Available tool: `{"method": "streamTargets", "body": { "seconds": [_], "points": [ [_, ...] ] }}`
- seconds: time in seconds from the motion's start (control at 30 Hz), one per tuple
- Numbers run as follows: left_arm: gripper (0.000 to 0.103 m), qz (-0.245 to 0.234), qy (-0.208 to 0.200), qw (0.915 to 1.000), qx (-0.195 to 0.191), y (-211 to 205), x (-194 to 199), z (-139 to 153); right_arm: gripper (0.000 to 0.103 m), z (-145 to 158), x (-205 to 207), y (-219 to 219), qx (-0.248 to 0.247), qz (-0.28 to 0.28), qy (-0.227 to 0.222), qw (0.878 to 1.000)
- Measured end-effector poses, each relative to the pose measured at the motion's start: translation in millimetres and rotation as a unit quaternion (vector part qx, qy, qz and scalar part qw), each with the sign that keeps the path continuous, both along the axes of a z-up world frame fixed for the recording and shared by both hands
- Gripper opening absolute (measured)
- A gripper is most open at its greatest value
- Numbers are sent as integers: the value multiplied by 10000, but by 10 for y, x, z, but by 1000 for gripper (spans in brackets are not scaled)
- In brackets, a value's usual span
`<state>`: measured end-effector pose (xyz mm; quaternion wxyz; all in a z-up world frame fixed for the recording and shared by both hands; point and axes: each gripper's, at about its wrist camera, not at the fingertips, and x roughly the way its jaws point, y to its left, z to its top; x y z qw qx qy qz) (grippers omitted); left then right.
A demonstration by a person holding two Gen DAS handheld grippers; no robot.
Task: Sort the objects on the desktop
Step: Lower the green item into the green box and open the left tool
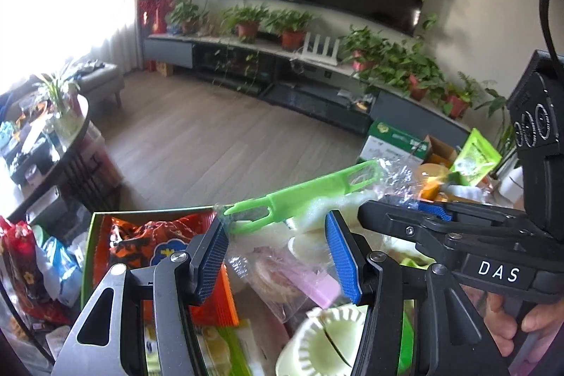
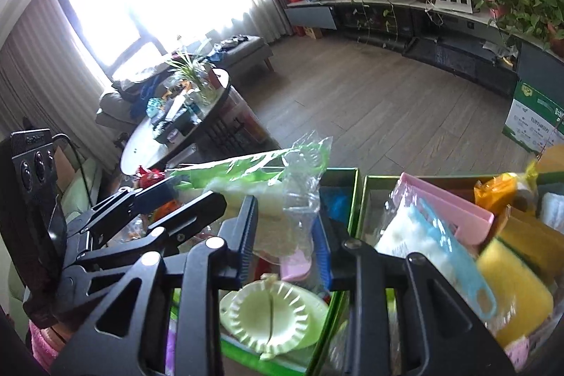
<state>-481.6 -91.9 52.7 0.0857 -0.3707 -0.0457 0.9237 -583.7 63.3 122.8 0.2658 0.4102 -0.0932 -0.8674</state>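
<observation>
A clear plastic bag (image 1: 282, 228) holds a green plastic tool (image 1: 306, 196) and pale round pieces. It hangs above a green-rimmed box (image 1: 92, 235). My left gripper (image 1: 278, 256) is open, its blue pads on either side of the bag. My right gripper (image 2: 287, 235) is shut on the bag (image 2: 299, 185); it shows from the right in the left wrist view (image 1: 416, 210). A pale green dumpling press (image 2: 271, 316) lies below in the box.
A second green-rimmed box (image 2: 366, 199) at right holds yellow sponges (image 2: 511, 291), a pink item (image 2: 454, 210) and a blue tool (image 2: 454, 263). Snack packets (image 1: 141, 242) fill the left box. A round cluttered table (image 2: 176, 129) stands behind, wooden floor beyond.
</observation>
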Motion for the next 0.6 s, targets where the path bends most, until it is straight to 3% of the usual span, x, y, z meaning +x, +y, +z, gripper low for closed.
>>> {"method": "streamTargets", "body": {
  "seconds": [0.13, 0.27, 0.6],
  "points": [
    [55, 136, -56, 9998, -162, 23, -146, -88, 31, -107, -176, -17, 86, -122, -78, 9999],
    [55, 234, -150, 9996, -81, -8, -247, -201, 31, -204, -295, 6, 74, -258, -189, 9995],
    [55, 463, -333, 9983, -113, -74, -260, -366, 30, -271, -322, -139, 445, -286, -155, 9985]
  ]
}}
